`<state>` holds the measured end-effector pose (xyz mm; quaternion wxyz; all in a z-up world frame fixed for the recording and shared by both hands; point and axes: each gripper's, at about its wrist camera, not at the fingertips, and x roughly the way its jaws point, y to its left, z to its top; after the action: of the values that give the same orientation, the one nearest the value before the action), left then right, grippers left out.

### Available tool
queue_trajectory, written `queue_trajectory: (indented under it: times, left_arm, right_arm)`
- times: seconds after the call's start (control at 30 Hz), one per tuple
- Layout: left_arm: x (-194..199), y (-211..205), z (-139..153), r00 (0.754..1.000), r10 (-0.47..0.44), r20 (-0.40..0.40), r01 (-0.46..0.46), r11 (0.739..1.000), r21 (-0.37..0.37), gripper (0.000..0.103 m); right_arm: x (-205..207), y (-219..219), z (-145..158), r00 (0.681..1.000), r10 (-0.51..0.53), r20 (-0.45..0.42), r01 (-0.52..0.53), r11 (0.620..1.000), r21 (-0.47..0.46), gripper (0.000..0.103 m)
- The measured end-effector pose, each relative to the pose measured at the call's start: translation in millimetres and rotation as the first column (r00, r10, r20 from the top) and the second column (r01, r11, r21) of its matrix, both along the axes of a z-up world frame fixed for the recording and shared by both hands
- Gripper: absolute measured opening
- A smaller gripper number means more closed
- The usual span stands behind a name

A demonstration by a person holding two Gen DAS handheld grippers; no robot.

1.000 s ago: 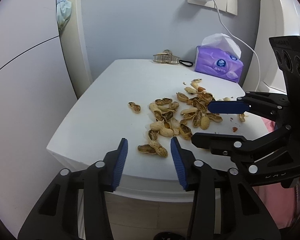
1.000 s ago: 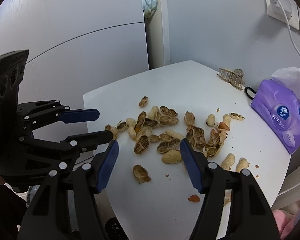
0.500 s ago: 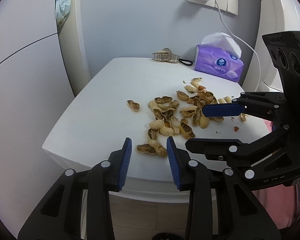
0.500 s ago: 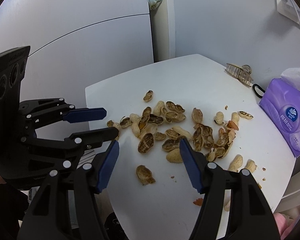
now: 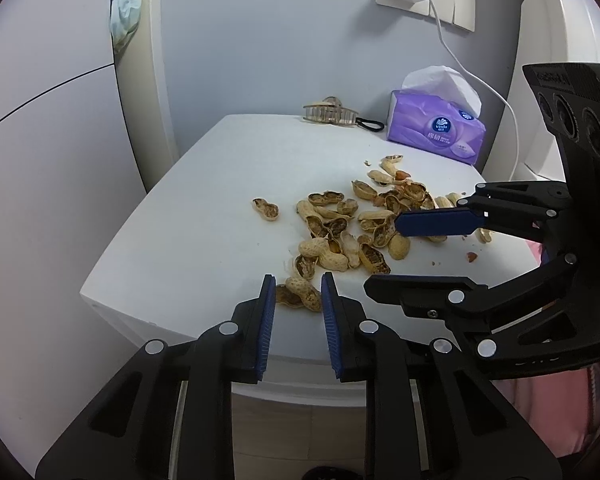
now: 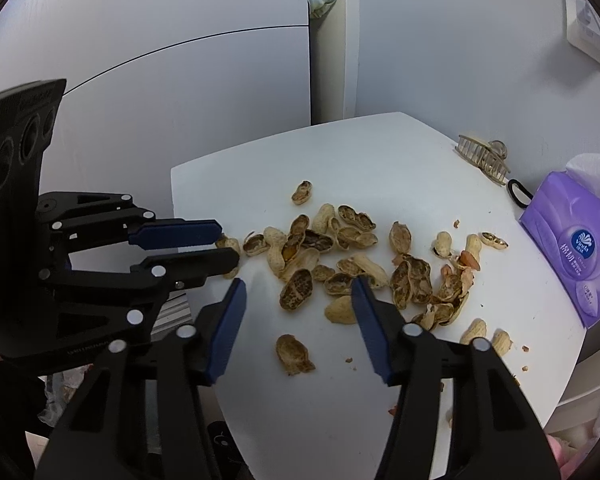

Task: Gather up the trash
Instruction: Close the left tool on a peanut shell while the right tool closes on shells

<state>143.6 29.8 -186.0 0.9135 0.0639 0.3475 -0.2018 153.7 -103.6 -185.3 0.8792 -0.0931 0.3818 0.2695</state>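
On the left, the left gripper (image 5: 298, 294) hangs over the near edge of the white table (image 5: 204, 200), its jaws closing around the nearest peanut shell (image 5: 300, 295), which lies between the blue pads; the pads look just beside it, and I cannot tell that they press on it yet. Farther in, the pile of peanut shells (image 5: 352, 228) spreads across the middle of the table, with one stray shell (image 5: 265, 209) a little to its left. Against the wall at the back sit a hair claw clip (image 5: 329, 115) and a purple tissue pack (image 5: 436, 132), both well apart from the shells and no part of the trash. To the right, the right gripper (image 6: 298, 288) reaches over the heap from the other side; its jaws are also closing but stand well apart, with a dark half shell (image 6: 297, 289) and a pale peanut (image 6: 340, 309) between them and nothing gripped. A lone shell (image 6: 294, 355) lies just short of its fingers. The step in hand looks like the first pick-ups: each gripper closing on shells to carry them off. Next, the left jaws need to seat firmly on the nearest peanut shell without crushing it or flicking it off the edge, then lift; no bin shows in either view, so where the trash goes is unclear.
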Motion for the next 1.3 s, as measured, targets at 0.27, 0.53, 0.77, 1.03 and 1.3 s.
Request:
queue_trajectory:
  times: [0.27,0.53,0.77,1.03,1.3]
  left_arm:
    - [-1,-2,-1,1.000,-0.002,0.017,0.002,1.000,0.012,0.018]
    - [-1,3,-1,0.999,0.024,0.025,-0.024,1.000,-0.001,0.017]
    - [-2,4,-1,0.999,0.028,0.032,-0.028,1.000,0.000,0.017]
    - [0,6,-3,0.999,0.047,0.023,-0.047,0.999,-0.013,0.017]
    - [1,14,-4,0.996,0.082,0.024,-0.081,0.996,-0.033,0.017]
  right_arm:
    - [-2,1,1,1.000,-0.003,0.007,0.003,1.000,-0.005,0.047]
    - [-2,-2,2,1.000,-0.005,-0.002,0.005,1.000,0.022,0.041]
    - [-3,0,3,1.000,0.004,0.012,-0.004,1.000,0.030,0.041]
    - [0,6,1,1.000,0.019,-0.001,-0.019,1.000,0.012,0.041]
    - [-2,10,0,1.000,0.025,0.009,-0.025,1.000,-0.013,0.041]
